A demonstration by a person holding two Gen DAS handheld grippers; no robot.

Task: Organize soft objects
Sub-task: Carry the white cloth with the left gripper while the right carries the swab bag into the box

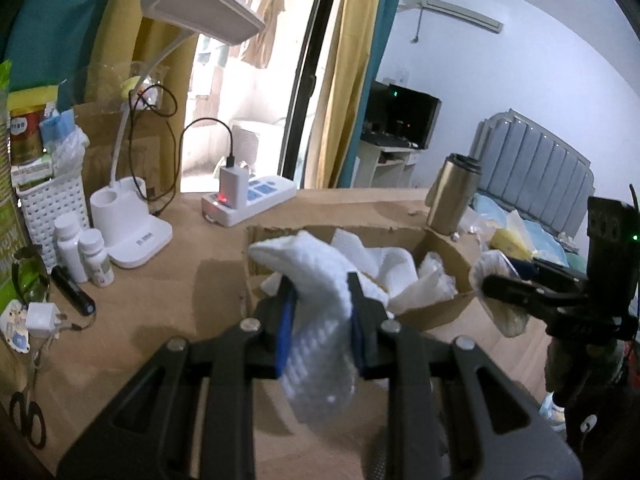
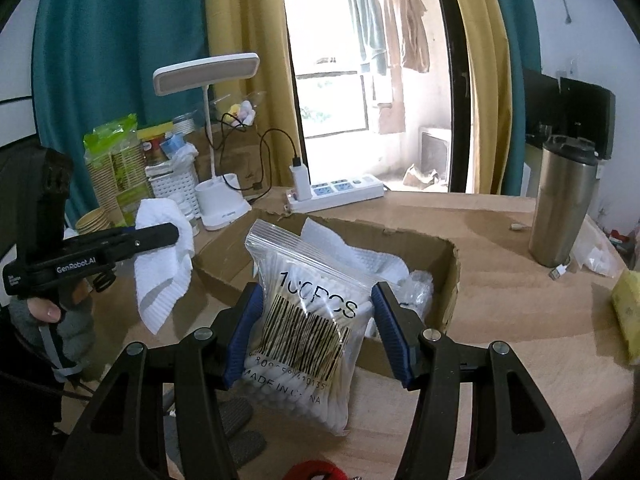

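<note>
My left gripper (image 1: 322,312) has its blue-padded fingers (image 1: 286,332) pinched on a white waffle-textured cloth (image 1: 320,300), which hangs over the near-left edge of the shallow open brown cardboard box (image 1: 436,312). My right gripper (image 2: 316,328) clamps a clear zip bag of cotton swabs (image 2: 308,320) printed with a barcode, held just above the box's near wall (image 2: 448,300).

Inside the box lie crumpled white paper towels (image 1: 396,272), filling most of it. The brown tabletop (image 2: 500,312) lies bare to the right of the box as far as a tall stainless steel tumbler (image 2: 562,204); behind the box, a white power strip (image 2: 340,188) sits close to its far rim. On the left the room is tight: a white desk lamp (image 1: 132,216), two small white bottles (image 1: 86,256) and a white lattice basket (image 1: 52,212) crowd that side.

Only the left wrist view shows black scissors (image 1: 26,420) at the tabletop's near-left edge and a grey padded headboard (image 1: 532,172) beyond. Only the right wrist view shows a yellow sponge-like block (image 2: 628,312) at the far right.
</note>
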